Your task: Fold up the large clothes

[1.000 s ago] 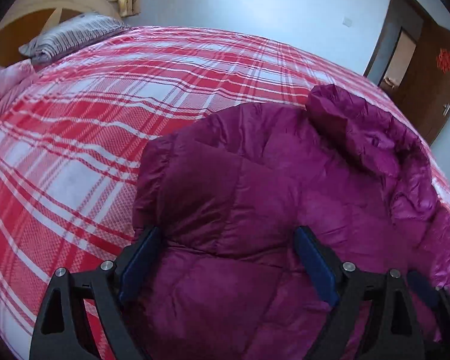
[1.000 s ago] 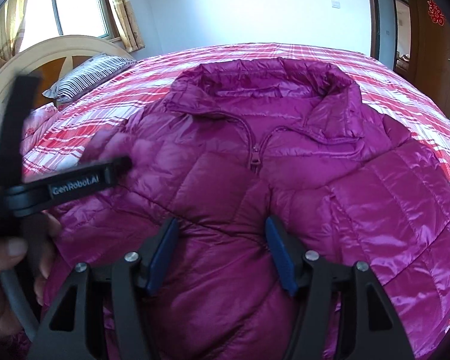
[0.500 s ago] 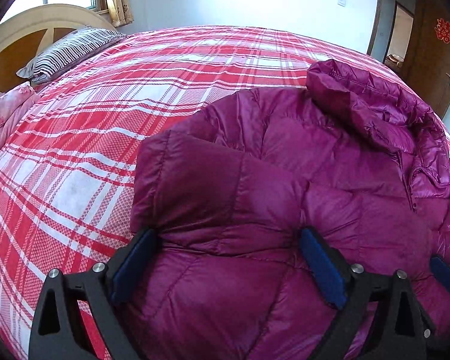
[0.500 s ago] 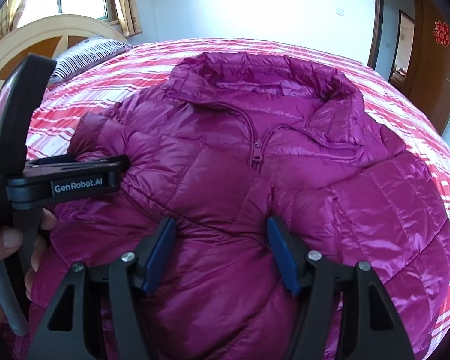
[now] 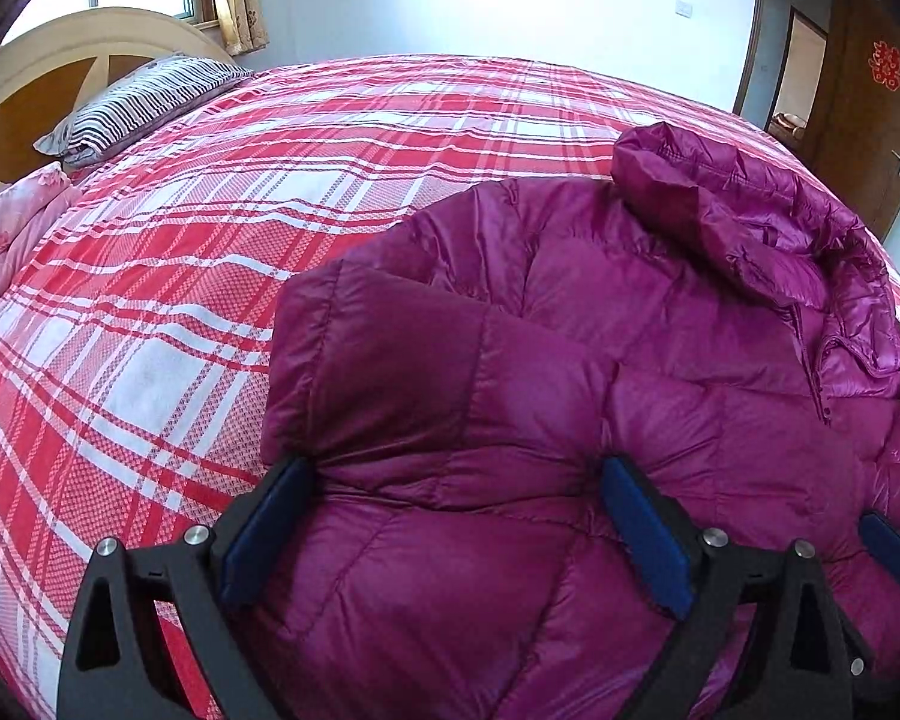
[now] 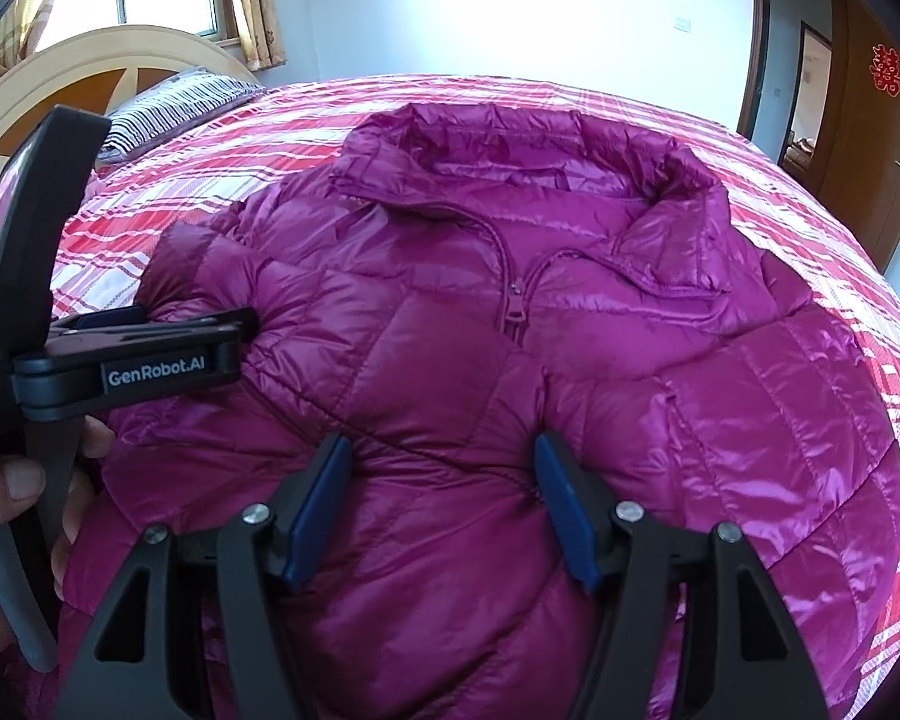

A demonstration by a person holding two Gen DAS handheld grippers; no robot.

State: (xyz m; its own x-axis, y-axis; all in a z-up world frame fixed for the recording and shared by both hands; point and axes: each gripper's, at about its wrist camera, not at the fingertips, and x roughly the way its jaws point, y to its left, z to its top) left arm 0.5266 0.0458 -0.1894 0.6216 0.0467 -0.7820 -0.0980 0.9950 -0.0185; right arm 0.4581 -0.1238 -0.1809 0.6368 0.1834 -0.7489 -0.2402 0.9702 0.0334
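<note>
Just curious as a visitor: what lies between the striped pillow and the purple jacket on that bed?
Only bare red-and-white plaid bedspread lies between the striped pillow and the purple jacket; the left wrist view shows this best.

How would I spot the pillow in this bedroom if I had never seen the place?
Start at the big bed with the red and white plaid cover. Look to its far left corner, beside the curved wooden headboard under the window. The pillow lies there, and its thin dark and white stripes set it apart from the plaid cover and from the shiny purple jacket spread nearer the camera.
</note>
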